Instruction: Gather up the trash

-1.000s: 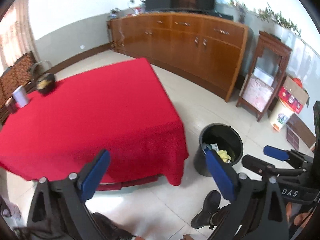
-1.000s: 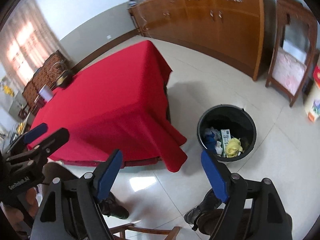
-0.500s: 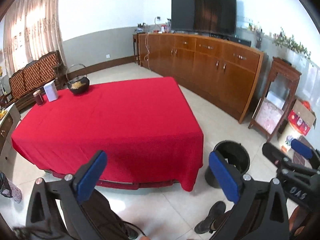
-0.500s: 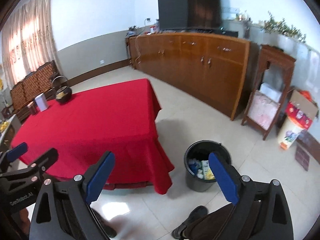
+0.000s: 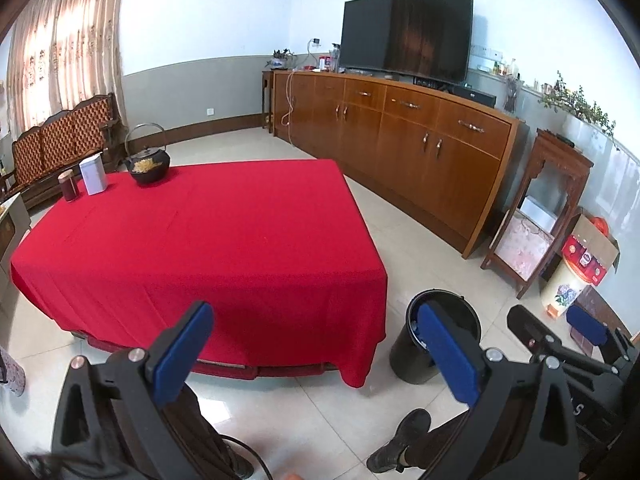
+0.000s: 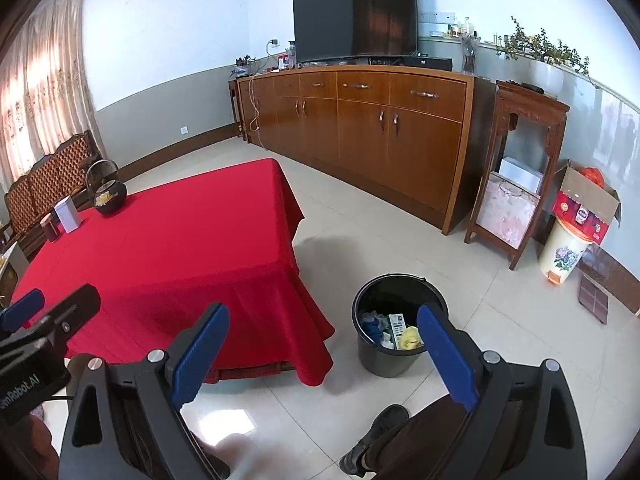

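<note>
A black trash bin stands on the tiled floor beside the red-clothed table. Inside it lie a yellow crumpled piece, a small carton and blue scraps. My right gripper hangs above and short of the bin, open, with nothing between its blue pads. My left gripper is open and empty too, held before the table's near edge. In the left wrist view the bin is partly hidden behind one finger, and the right gripper shows at the right edge.
On the table's far corner stand a black kettle, a white tin and a dark jar. A long wooden sideboard with a TV lines the wall. A wooden stand, a flowered pail and a person's shoe are near.
Both views have swung up from the bin and floor to take in the room. Both grippers rose and drew back from the bin, and their jaws spread slightly wider.
</note>
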`<state>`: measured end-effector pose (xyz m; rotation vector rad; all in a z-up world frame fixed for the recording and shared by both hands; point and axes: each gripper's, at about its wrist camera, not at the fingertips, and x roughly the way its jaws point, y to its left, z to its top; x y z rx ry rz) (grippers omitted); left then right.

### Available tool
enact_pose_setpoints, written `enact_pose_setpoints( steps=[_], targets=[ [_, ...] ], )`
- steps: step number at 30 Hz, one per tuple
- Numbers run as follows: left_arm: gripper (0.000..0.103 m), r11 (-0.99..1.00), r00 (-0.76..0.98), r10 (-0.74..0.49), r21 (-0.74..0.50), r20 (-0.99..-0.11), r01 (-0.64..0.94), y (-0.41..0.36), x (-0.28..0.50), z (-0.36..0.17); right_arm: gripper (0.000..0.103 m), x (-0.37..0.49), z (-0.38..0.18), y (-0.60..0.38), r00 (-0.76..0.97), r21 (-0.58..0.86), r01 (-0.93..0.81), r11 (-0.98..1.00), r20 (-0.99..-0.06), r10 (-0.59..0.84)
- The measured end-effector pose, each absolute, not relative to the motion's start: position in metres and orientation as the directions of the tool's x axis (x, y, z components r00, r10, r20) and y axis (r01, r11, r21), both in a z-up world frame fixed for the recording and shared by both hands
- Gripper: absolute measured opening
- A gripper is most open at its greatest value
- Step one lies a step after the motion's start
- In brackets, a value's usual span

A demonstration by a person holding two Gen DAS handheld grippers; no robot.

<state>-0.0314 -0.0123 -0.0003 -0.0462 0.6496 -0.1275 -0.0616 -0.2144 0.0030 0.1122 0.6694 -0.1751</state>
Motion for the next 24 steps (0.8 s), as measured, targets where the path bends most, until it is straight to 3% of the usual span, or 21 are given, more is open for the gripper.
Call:
enact_pose_setpoints(
  steps=[24],
  targets=[
    [0.103,0.991,0.786,-0.132,-0.075,-0.604,0.108,-0.0155,-0.0318,0.0028,0.096,-0.0621,-0.0009,-0.2204,0.775,0.080,0.200,0.976,-0.623,-0.108]
  ],
)
